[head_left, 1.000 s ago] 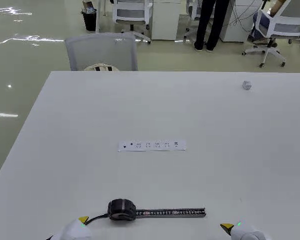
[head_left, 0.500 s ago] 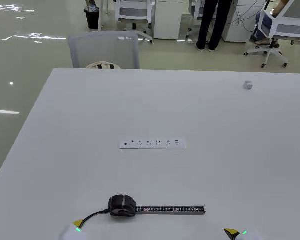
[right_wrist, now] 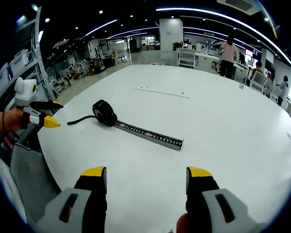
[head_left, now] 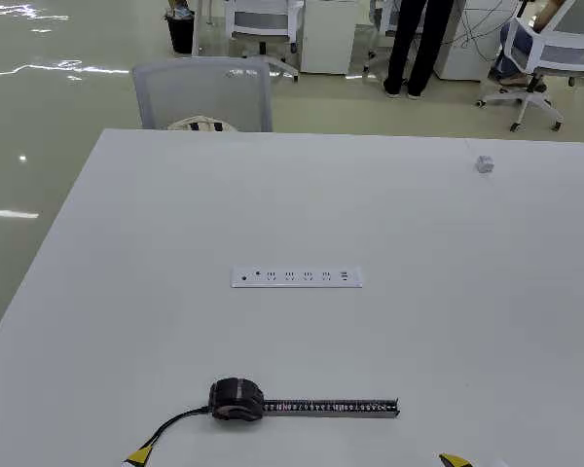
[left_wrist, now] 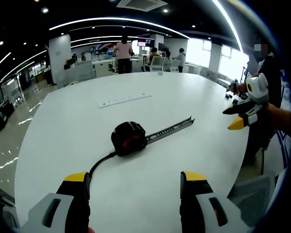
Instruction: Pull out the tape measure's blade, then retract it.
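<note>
Tape measure [head_left: 237,400] looks hefty; its blade [head_left: 331,408] thin, springy; pinch the tip; left gripper [left_wrist: 135,182] and right gripper [right_wrist: 148,174] gape empty beside it.

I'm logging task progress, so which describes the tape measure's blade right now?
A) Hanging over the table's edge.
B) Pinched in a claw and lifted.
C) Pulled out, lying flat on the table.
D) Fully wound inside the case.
C: the blade reaches out from the black case and lies flat on the white table, with the left claw and right claw both open and apart from it.
</note>
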